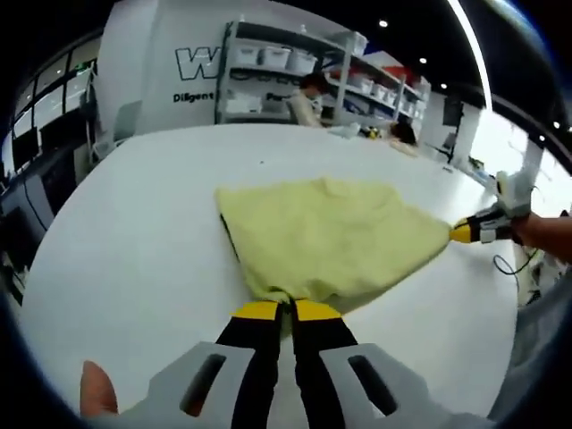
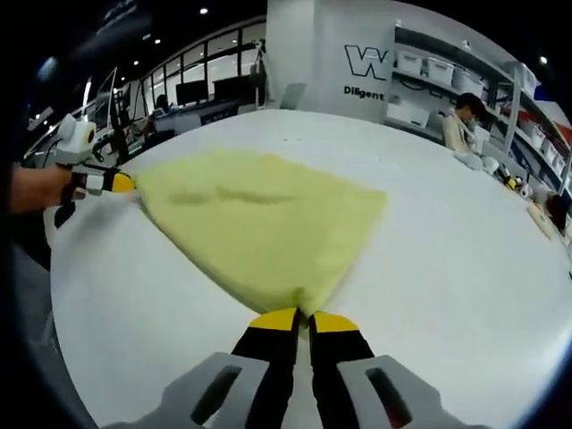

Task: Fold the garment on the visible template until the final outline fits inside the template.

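Both grippers pinch yellow garment corners

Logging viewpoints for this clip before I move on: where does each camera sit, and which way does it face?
Left gripper view: rides the left tongs, looking along them across the white table at the yellow garment they are shut on; the right tongs enter from the right, with a hand behind them.
Right gripper view: rides the right tongs, shut on another corner of the garment, facing the left tongs and hand.
Shared: garment, table, both tongs, shelving behind.
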Demonstrator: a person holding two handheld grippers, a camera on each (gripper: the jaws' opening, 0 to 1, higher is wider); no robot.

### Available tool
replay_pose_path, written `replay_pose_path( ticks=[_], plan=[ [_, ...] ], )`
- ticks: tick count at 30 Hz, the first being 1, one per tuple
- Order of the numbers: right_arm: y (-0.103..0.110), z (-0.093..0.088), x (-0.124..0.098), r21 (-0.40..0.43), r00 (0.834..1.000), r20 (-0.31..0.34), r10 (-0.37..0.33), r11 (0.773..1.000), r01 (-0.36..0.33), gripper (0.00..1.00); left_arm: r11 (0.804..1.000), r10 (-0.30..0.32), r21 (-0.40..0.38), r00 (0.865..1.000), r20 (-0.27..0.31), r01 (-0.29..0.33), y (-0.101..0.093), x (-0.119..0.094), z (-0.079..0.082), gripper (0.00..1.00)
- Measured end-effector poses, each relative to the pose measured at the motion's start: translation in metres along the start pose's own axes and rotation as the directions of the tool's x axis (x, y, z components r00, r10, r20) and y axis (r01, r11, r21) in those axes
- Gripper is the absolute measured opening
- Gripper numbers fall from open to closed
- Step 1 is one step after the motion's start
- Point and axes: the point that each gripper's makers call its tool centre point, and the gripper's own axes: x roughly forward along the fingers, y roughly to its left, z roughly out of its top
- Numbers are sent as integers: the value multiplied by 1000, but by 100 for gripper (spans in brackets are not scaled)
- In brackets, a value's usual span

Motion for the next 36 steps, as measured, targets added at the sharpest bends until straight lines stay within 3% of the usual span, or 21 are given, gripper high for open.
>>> replay_pose_path(
  ticks=[11,14,19,27,32,34,36],
  plan=[
    [-12,-2,-5,-7,999,-17,-52,999,52,0,1000,-2,12,999,-38,2,11,-16,-11,0],
    [-20,-6,-7,-19,994,-39,-100,995,100,0,998,0,70,994,-106,7,10,-17,-25,0],
    [-25,-14,-7,-20,991,-69,-118,993,116,0,996,-16,86,989,-150,29,0,-18,-44,0],
    [-26,-16,-6,-14,988,-88,-131,991,130,0,997,0,75,990,-141,10,5,-22,-44,0],
    [-23,-16,-6,3,991,-85,-103,995,103,0,998,-14,58,989,-145,22,2,-25,-47,0],
    [-25,-16,-7,16,991,-81,-106,994,108,1,999,-2,37,990,-138,7,6,-27,-46,9],
    [-23,-15,-8,30,992,-78,-99,994,102,1,1000,-20,-13,995,-96,19,4,-28,-38,17]
  ],
)
